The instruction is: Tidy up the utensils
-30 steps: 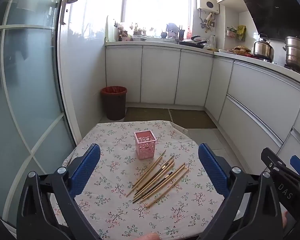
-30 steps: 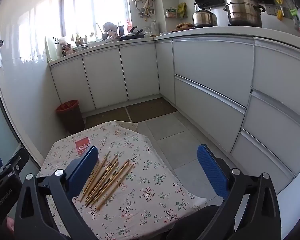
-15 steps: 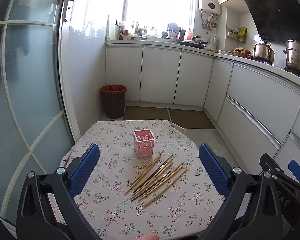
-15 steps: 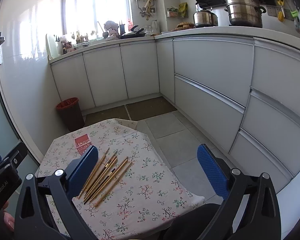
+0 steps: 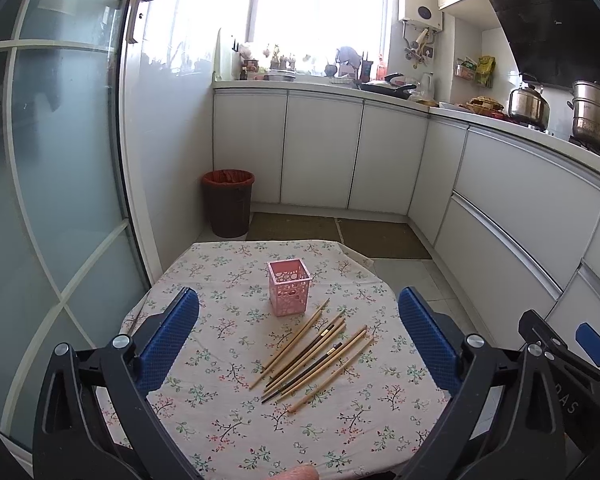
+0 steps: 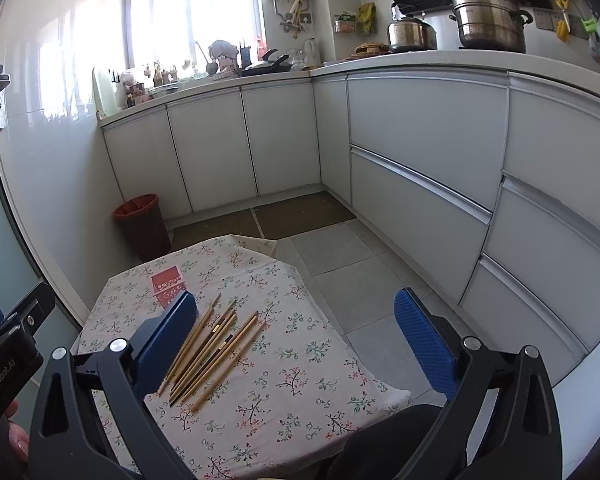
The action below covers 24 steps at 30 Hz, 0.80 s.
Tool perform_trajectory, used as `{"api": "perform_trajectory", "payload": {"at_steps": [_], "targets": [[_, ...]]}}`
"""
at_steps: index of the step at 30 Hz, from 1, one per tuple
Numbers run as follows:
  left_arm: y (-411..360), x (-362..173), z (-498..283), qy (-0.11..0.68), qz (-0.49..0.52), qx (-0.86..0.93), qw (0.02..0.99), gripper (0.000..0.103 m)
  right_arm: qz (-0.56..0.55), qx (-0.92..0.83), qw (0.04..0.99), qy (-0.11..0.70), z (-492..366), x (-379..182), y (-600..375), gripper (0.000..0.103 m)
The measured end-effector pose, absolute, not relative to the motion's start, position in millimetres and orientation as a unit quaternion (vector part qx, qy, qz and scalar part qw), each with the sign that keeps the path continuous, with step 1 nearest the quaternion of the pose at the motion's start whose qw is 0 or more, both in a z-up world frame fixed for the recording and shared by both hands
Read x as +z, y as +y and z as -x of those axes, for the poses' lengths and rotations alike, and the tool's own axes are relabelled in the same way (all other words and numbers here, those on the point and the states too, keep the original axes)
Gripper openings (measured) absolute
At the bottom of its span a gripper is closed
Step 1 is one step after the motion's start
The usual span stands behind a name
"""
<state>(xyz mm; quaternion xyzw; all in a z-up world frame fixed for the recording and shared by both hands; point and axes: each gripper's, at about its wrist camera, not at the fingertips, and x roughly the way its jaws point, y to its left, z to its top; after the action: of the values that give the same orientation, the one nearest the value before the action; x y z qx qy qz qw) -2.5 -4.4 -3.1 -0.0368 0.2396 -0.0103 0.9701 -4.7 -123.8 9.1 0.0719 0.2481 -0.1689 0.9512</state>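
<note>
Chopsticks of pale bamboo lie loose beside a pink perforated plastic holder; both blue-padded grippers, wide open and empty, could scatter them.

Counter: cloth-covered, set in front of the kitchen cabinets.
Holder: stood upright on the counter, toward its far side, near the middle.
Chopsticks: laid flat in a loose bundle on the counter, just nearer than the holder and to its right, apart from it; the tips are pointed toward the far right.
Bin: placed on the floor beyond the counter, to the far left, against the cabinets.
Pots: stood on the worktop at the far right.
</note>
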Motion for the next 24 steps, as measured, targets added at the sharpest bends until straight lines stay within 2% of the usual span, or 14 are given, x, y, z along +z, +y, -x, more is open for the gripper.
{"api": "perform_trajectory", "payload": {"at_steps": [24], "targets": [[-0.7,-5.3,2.1,0.24,0.039,-0.006,0.97,0.096,-0.074,-0.167,0.949,0.255,4.0,8.0,-123.9,0.097]]}}
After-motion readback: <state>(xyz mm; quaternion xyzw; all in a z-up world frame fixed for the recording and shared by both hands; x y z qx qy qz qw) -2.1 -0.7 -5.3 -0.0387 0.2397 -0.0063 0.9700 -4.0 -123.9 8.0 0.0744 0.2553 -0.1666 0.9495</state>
